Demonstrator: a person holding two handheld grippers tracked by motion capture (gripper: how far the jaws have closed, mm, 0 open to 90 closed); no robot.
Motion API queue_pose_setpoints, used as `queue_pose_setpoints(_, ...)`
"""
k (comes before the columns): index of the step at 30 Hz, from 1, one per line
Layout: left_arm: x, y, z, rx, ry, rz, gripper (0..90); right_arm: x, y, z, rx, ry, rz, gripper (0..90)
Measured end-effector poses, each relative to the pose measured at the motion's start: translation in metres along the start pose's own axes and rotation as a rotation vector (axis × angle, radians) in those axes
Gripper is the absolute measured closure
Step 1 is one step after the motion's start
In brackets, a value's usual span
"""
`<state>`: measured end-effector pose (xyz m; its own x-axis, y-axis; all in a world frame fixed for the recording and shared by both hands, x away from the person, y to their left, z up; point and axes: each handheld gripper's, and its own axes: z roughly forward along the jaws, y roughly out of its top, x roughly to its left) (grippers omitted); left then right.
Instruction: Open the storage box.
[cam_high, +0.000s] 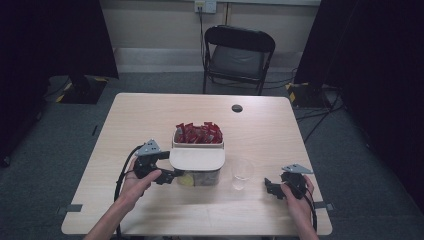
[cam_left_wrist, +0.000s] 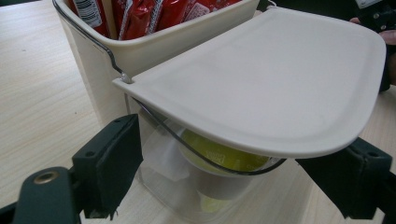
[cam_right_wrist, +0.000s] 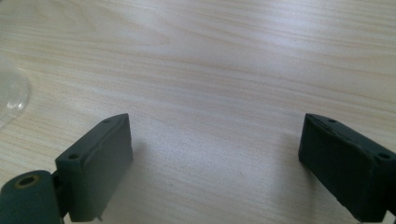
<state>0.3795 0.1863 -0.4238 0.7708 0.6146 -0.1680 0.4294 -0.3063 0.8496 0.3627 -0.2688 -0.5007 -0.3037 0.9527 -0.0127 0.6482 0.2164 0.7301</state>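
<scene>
A white bin (cam_high: 198, 144) (cam_left_wrist: 154, 44) of red packets (cam_high: 198, 133) (cam_left_wrist: 140, 14) stands mid-table. In front of it a white lid (cam_high: 196, 158) (cam_left_wrist: 275, 88) lies over a clear container (cam_high: 200, 179) (cam_left_wrist: 187, 196) with something yellow (cam_left_wrist: 219, 156) inside. My left gripper (cam_high: 171, 175) (cam_left_wrist: 229, 179) is open at the container's left side, one jaw on each side of it below the lid; whether the jaws touch it is unclear. My right gripper (cam_high: 271, 188) (cam_right_wrist: 215, 163) is open over bare wood, right of a clear cup (cam_high: 242, 172) (cam_right_wrist: 10, 93).
A thin metal wire (cam_left_wrist: 93, 39) runs along the bin's rim and curves under the lid. A small black disc (cam_high: 237, 108) lies near the table's far edge. A black folding chair (cam_high: 238, 56) stands beyond the wooden table (cam_high: 140, 115).
</scene>
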Motion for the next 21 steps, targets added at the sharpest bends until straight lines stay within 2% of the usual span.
queue_pose_setpoints(4,0.001,0.001,-0.001,0.003,0.007,0.002,14.6,0.000,0.000,0.000,0.000,0.000,0.000,9.3)
queue_pose_setpoints(7,0.000,0.003,-0.002,-0.013,0.014,-0.002,15.1,0.000,0.000,0.000,0.000,0.000,0.000,9.3)
queue_pose_setpoints(17,0.002,0.009,-0.004,-0.026,0.008,-0.002,15.2,0.000,0.000,0.000,0.000,0.000,0.000,9.3)
queue_pose_setpoints(21,0.003,0.011,-0.004,-0.013,0.006,-0.003,15.3,0.000,0.000,0.000,0.000,0.000,0.000,9.3)
